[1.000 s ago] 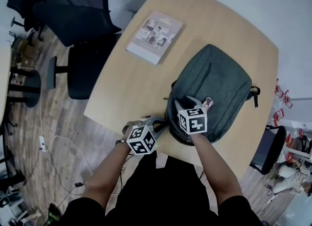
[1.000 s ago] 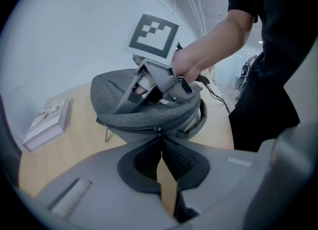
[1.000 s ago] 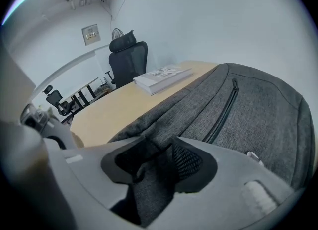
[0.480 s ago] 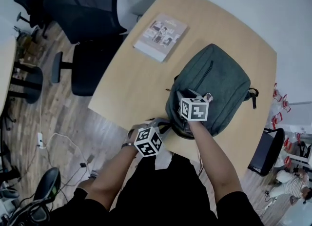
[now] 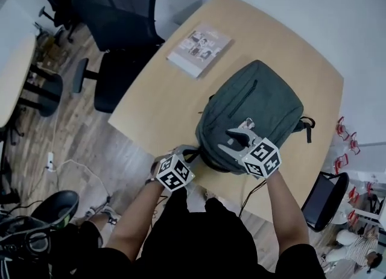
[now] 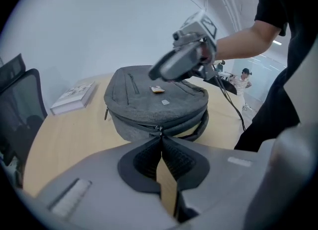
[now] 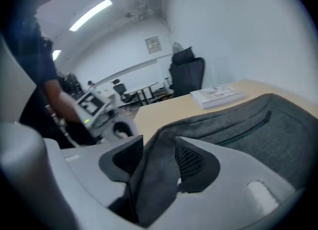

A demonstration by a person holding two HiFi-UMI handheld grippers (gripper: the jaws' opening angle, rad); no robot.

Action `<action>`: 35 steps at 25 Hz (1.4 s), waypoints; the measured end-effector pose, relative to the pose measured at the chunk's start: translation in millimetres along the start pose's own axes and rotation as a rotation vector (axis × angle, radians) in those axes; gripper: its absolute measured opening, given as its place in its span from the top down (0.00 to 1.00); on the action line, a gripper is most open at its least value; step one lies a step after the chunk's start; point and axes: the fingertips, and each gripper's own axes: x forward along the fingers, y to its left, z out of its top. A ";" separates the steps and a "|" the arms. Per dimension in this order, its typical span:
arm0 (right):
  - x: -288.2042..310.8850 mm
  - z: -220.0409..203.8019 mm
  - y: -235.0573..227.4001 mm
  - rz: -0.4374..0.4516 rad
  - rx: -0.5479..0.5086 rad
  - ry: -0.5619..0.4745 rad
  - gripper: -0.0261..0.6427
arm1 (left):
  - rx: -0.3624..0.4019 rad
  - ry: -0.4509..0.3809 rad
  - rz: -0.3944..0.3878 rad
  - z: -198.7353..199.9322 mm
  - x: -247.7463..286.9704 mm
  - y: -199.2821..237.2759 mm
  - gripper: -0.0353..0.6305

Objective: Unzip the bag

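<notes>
Now, bag (image 5: 259,103): grey backpack lying flat on the pale wood counter (image 5: 157,109).
Left gripper (image 6: 160,137): at the bag's 7 o'clock edge; fingers (image 6: 141,159) closed together, nipping the zipper pull (image 6: 159,130).
Right gripper (image 7: 156,149): over the bag's 6 o'clock end; fingers (image 7: 191,162) opening, with a raised fold of the bag's grey fabric between them.
Book (image 5: 199,49): at 11 o'clock from the bag, well apart.
Office chair (image 5: 120,6): beyond the counter, at 10 o'clock.

Wooden table (image 5: 155,104) bears grey bag (image 5: 256,106) and book (image 5: 199,49).
</notes>
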 end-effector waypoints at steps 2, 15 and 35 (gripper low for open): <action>-20.9 -36.1 35.6 0.131 -0.138 0.122 0.56 | -0.016 0.005 0.021 -1.0 0.3 -0.2 0.91; -66.4 -158.0 27.4 -0.060 -0.926 0.447 0.69 | -0.007 0.044 0.082 -3.8 -0.4 2.6 0.91; 4.3 -113.7 32.7 -0.256 -0.358 0.264 0.78 | -0.011 0.049 0.067 -4.8 -6.3 -29.2 0.90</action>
